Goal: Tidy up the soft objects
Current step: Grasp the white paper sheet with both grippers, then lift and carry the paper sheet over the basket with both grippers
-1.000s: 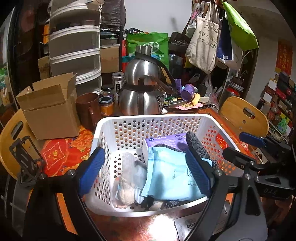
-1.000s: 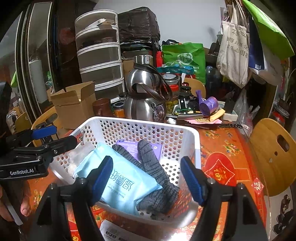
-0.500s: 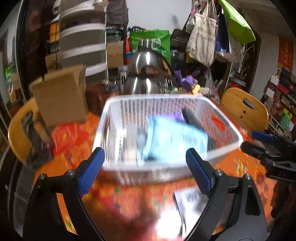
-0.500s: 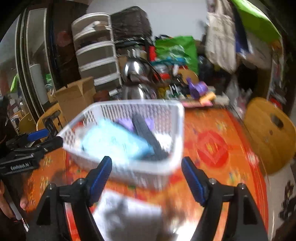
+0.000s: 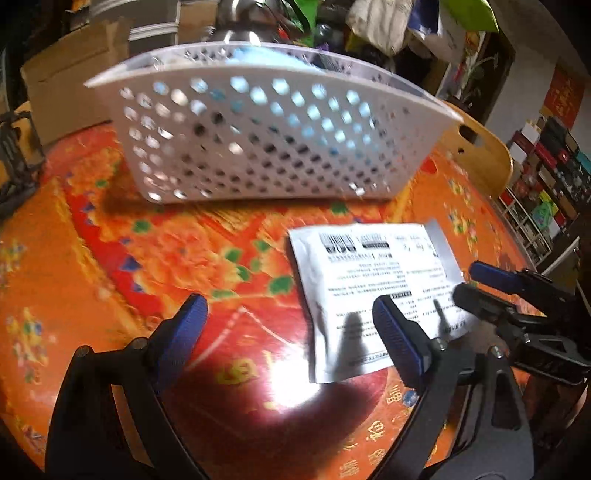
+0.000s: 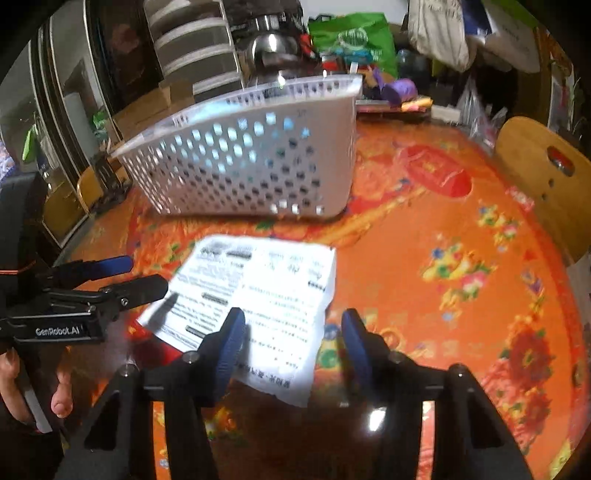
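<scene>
While both views are motion-blurred, the layout reads clearly: a white perforated basket sits on the orange floral tablecloth, with a flat white printed packet lying on the cloth just in front of it, apart from the basket wall. Light blue shows through the basket holes, item unclear. The left gripper has its tongs wide, nothing between them; its right finger overlaps the packet's near edge in view, contact cannot be told. The right gripper tongs are narrower but parted, empty, hovering at the packet's near right corner.

Clutter behind the basket: cardboard box, steel kettle, green bag, stacked drawers, hanging tote bags. Nothing lies between the grippers and the packet.

Only the left wrist view shows the shelf of boxes far right. Only the right wrist view shows the person's fingers on the left gripper handle, and a purple object past the basket. A wooden chair back stands at the table's right edge.
</scene>
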Available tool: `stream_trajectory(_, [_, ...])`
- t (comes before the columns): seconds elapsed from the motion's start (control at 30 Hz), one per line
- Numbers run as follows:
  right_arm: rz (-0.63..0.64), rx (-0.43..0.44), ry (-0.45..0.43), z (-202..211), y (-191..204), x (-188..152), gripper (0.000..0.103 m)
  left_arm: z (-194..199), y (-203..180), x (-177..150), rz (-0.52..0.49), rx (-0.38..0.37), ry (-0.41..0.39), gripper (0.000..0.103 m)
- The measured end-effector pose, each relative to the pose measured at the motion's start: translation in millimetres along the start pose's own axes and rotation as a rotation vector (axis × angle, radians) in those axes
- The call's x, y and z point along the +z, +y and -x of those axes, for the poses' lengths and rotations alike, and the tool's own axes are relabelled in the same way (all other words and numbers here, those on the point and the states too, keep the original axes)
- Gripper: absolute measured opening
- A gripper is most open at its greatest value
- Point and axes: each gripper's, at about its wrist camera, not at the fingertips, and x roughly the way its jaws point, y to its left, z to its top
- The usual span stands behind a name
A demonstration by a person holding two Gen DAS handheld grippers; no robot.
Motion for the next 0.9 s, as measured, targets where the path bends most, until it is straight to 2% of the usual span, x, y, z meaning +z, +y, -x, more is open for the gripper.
stream_trajectory(0.17, [-0.005, 0.015, 0.019, -9.4, 0.7, -6.8, 0.054, -12.4, -13.8, -9.6, -0.034, -0.017, 0.033, 0.082])
stream_trajectory(0.27, [0.024, 0.037, 0.027, -11.8, 7.7, -7.5, 0.054, -18.0, -20.8, -9.1, -0.046, -0.041, 0.036, 0.071])
stream_trajectory(0.33, [0.054, 0.035, 0.035, -13.7, 15.1, -6.4, 0.053, -18.5, -24.5, -9.2, -0.055, -0.076, 0.036, 0.045])
stream_trajectory(0.37, [0.063, 0.037, 0.036, -14.5, 18.2, -6.2, 0.049, -19.5, -24.8, -6.5, -0.057, -0.101, 0.036, 0.040])
stream_trajectory(0.47, [0.078, 0.039, 0.039, -16.6, 21.5, -5.3, 0.043, -22.0, -24.1, -2.1, -0.035, -0.164, 0.046, 0.036])
stream_trajectory(0.77, [0.094, 0.057, 0.040, -19.3, 25.9, -3.8, 0.028, -20.0, -22.7, -3.0, -0.042, -0.184, 0.047, 0.030])
stream_trajectory(0.9, [0.111, 0.039, 0.025, -17.3, 32.0, -3.7, 0.021, -23.7, -24.8, -4.8, -0.039, -0.189, 0.040, 0.029])
